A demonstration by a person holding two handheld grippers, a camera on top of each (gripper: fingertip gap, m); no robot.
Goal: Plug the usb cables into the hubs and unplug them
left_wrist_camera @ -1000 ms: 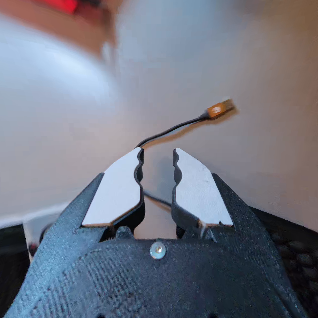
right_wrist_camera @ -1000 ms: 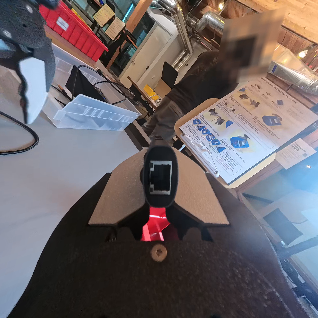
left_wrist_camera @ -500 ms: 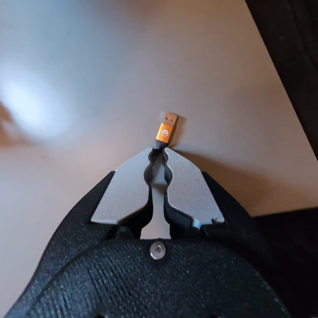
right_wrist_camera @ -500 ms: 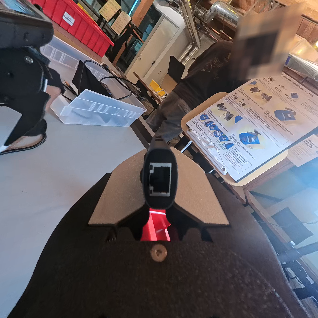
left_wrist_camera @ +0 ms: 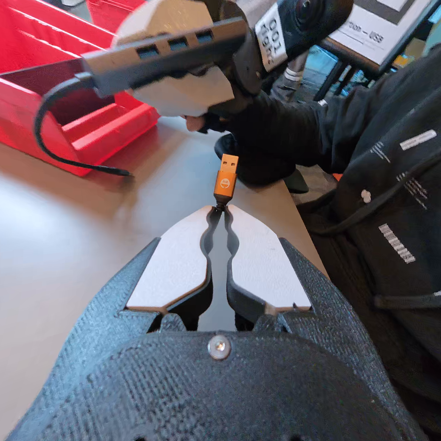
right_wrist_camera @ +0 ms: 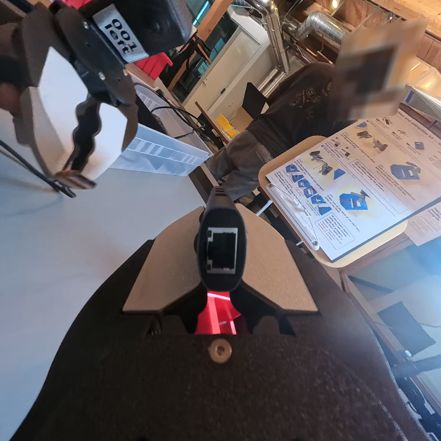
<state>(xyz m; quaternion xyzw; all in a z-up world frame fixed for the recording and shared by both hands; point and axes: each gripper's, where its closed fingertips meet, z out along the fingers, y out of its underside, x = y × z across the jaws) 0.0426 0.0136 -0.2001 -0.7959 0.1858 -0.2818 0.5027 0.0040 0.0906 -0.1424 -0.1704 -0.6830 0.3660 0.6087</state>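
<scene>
My left gripper [left_wrist_camera: 220, 208] is shut on the black cable just behind an orange USB plug [left_wrist_camera: 226, 176]. The plug sticks out past the fingertips, clear of the table [left_wrist_camera: 59, 238]. Up and to the left of the plug, my right gripper [left_wrist_camera: 183, 71] holds a dark grey hub [left_wrist_camera: 164, 55], and three blue ports on its side face me. The hub's black cable [left_wrist_camera: 40, 133] hangs down to the table. In the right wrist view my right gripper [right_wrist_camera: 220, 207] is shut on the hub [right_wrist_camera: 222, 250], whose network socket faces the camera. My left gripper [right_wrist_camera: 78, 164] and the blurred plug [right_wrist_camera: 74, 181] are at the upper left.
A red bin [left_wrist_camera: 47, 71] stands behind the hub. A clear plastic organiser [right_wrist_camera: 162, 155] lies at the table's far edge. An instruction sheet on a board [right_wrist_camera: 346, 186] and a seated person in dark clothes [right_wrist_camera: 286, 124] are to the right. A dark sleeve [left_wrist_camera: 286, 133] crosses the table edge. The left gripper's tips are roughly 11 centimeters from the right gripper's.
My left gripper shut on the cable behind the orange plug, lifted it off the table and swung it towards the hub. My right gripper kept hold of the hub.
</scene>
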